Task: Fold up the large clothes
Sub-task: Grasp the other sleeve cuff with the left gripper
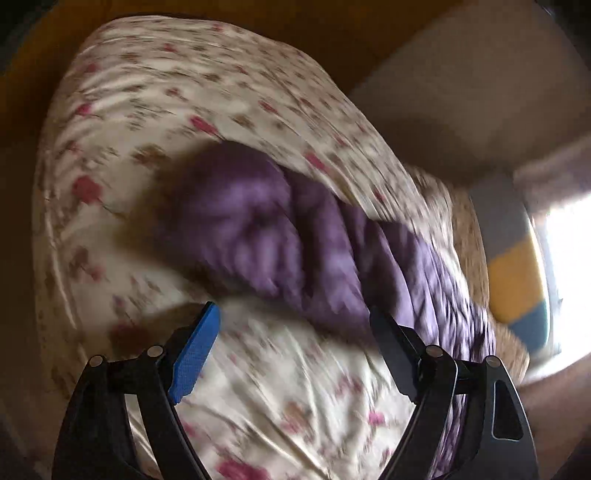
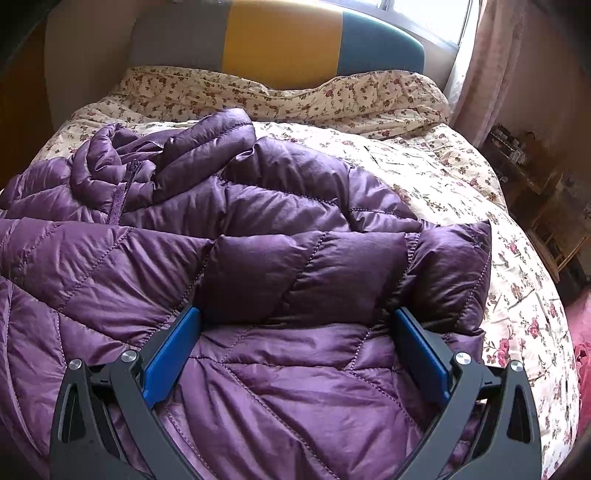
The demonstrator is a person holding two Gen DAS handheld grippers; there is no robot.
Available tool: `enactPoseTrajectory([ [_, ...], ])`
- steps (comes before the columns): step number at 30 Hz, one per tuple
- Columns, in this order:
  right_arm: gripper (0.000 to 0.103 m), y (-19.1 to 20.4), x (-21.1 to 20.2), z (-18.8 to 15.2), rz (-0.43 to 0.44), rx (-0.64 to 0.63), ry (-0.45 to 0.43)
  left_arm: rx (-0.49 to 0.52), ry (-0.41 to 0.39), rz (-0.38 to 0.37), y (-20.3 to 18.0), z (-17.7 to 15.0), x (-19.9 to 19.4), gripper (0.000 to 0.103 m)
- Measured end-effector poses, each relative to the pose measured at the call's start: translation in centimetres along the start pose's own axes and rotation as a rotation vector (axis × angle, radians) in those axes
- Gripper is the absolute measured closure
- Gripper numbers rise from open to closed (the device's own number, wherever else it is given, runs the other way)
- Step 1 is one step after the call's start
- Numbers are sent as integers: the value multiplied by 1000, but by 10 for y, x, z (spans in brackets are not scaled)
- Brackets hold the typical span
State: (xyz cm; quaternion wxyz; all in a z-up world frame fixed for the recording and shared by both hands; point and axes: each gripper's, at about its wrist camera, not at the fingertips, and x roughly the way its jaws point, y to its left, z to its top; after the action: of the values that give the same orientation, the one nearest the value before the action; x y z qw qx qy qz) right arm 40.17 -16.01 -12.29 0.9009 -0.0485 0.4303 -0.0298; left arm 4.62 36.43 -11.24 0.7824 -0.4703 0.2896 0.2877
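Note:
A purple quilted puffer jacket lies crumpled on a floral bedspread, its zipper at the left and a folded sleeve across the front. My right gripper is open, its blue pads either side of that sleeve just above the jacket, holding nothing. In the blurred left wrist view the jacket lies ahead on the bedspread. My left gripper is open and empty, above the bedspread at the jacket's near edge.
A grey, yellow and teal headboard stands behind the bed, with a bright window and pink curtain at the right. Wooden shelves stand beside the bed's right edge. The left wrist view shows a beige wall.

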Motion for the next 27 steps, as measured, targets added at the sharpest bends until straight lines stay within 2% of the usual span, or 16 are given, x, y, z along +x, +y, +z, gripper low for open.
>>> enactPoseTrajectory([
  [3, 2, 0, 0, 0, -1, -1, 0, -96, -27, -13, 15, 17, 3, 23],
  [4, 2, 0, 0, 0, 0, 0, 1, -99, -34, -11, 13, 19, 5, 23],
  [5, 2, 0, 0, 0, 0, 0, 1, -89, -39, -6, 11, 20, 7, 28],
  [6, 2, 0, 0, 0, -1, 0, 0, -69, -36, 3, 9, 26, 11, 47],
  [7, 2, 0, 0, 1, -3, -1, 0, -42, -20, 9, 6, 30, 18, 60],
  [8, 2, 0, 0, 0, -5, -3, -1, -31, -1, 7, 5, 32, 24, 80],
  [9, 2, 0, 0, 0, -4, -3, -1, -13, 12, 6, 0, 35, 29, 86],
  [12, 2, 1, -1, -1, -4, -3, 0, 89, -15, -14, -23, 40, 29, 89],
  [17, 2, 0, -1, -1, -1, 0, 0, 259, -26, -118, -93, 36, 30, 89],
  [21, 2, 0, 0, 0, -1, 1, 1, 361, 21, -218, -157, 14, 44, 89],
  [22, 2, 1, 0, 0, -1, 0, 1, 389, 38, -241, -175, 4, 49, 89],
  [24, 2, 0, -1, 0, 0, 1, 1, 439, 71, -284, -206, -13, 58, 96],
  [27, 2, 1, 0, 0, 4, 4, 2, 522, 140, -361, -260, -50, 74, 96],
])
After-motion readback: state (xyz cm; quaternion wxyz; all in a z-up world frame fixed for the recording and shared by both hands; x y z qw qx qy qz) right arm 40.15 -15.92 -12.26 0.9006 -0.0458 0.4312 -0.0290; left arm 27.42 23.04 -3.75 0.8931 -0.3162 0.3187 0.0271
